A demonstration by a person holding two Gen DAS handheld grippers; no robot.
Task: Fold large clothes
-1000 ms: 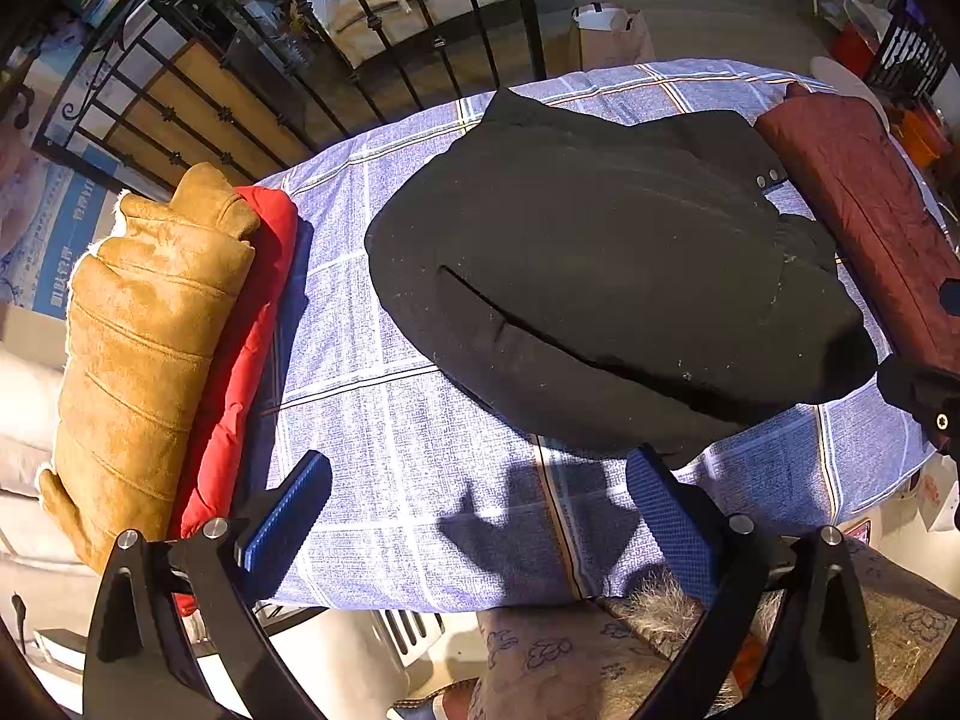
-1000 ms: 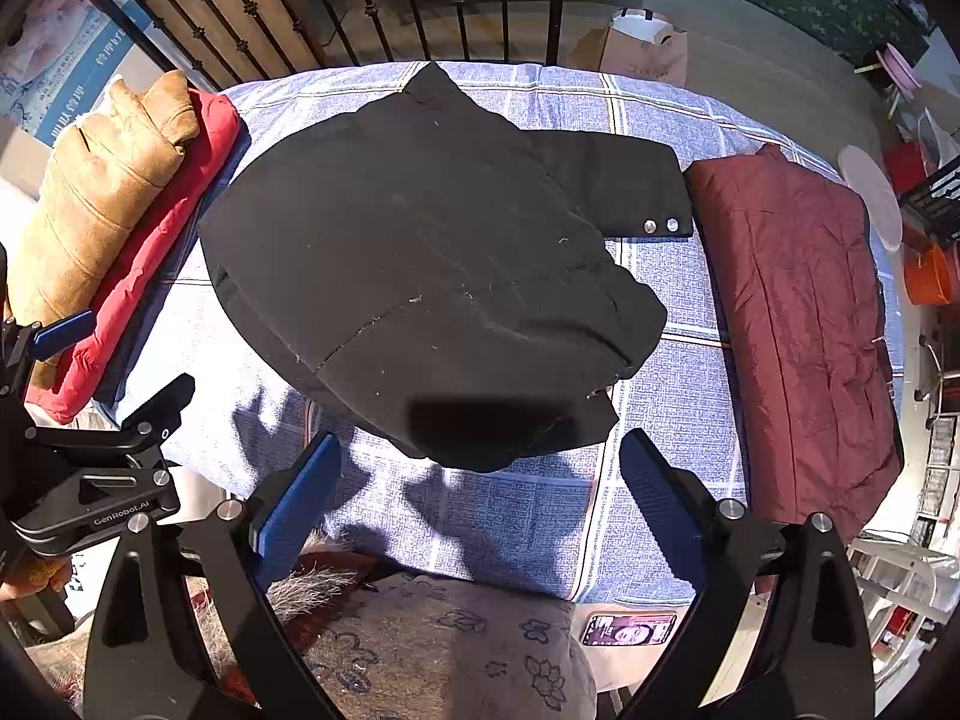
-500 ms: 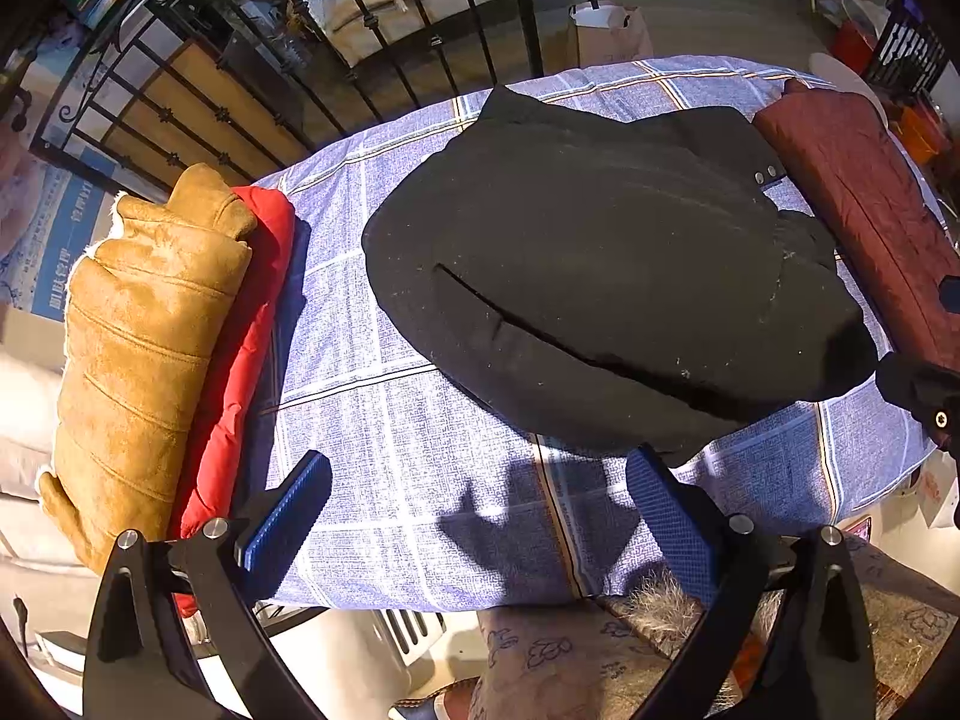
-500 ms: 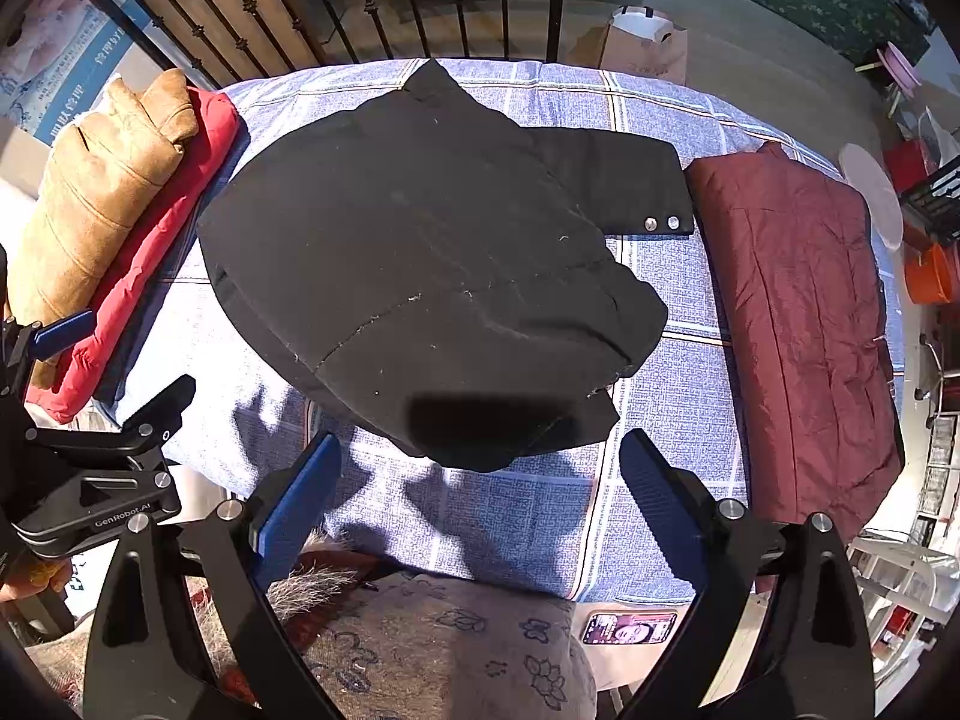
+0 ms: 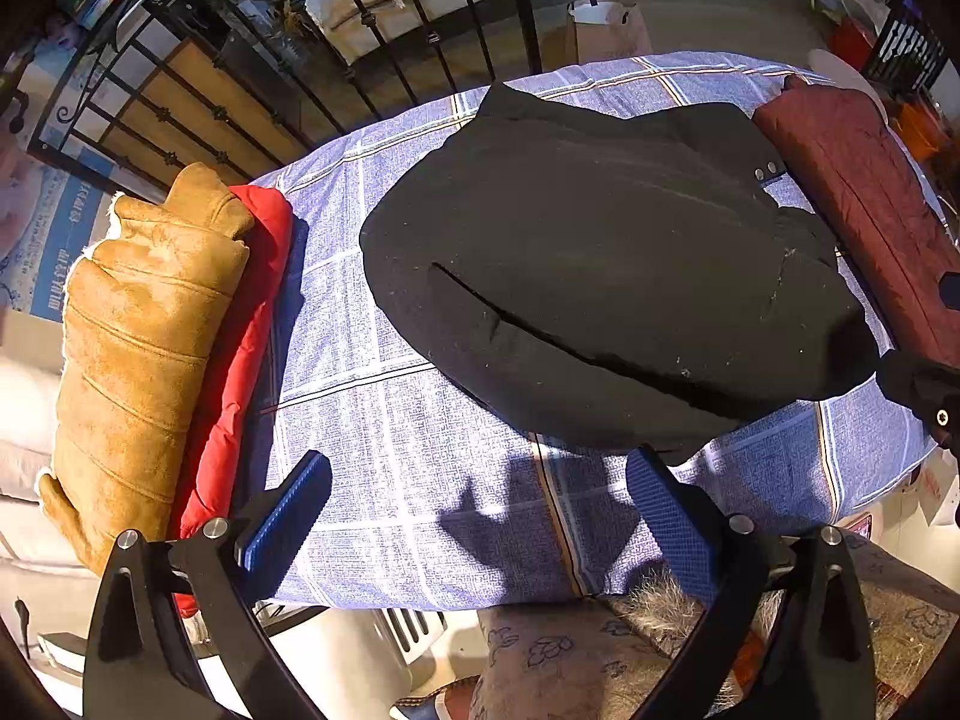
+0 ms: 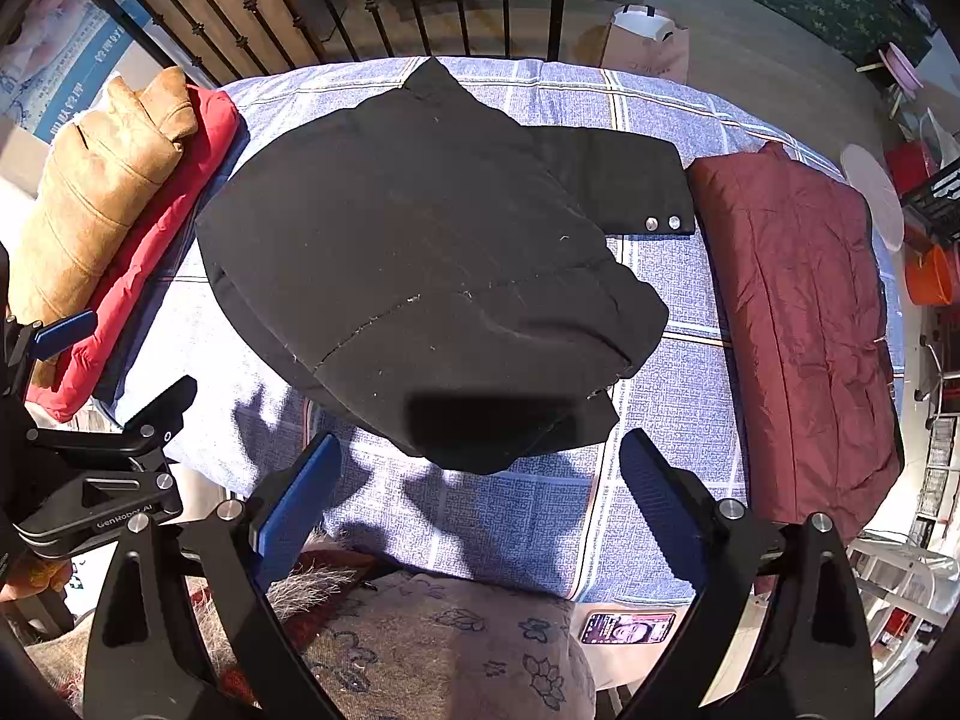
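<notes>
Hovering before the next fold

I'm holding the left tongs (image 5: 474, 516) and right tongs (image 6: 480, 498) apart and empty at the worktop (image 5: 420, 480) near edge; the black coat (image 6: 420, 276) is lying at centre, one sleeve (image 6: 624, 186) sticking out toward 2 o'clock, probably awaiting folding.

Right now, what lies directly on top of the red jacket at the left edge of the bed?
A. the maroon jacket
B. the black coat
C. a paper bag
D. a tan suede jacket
D: the tan suede jacket is stacked on the red jacket, while the black coat lies spread in the middle and the maroon jacket sits at the right side.
</notes>
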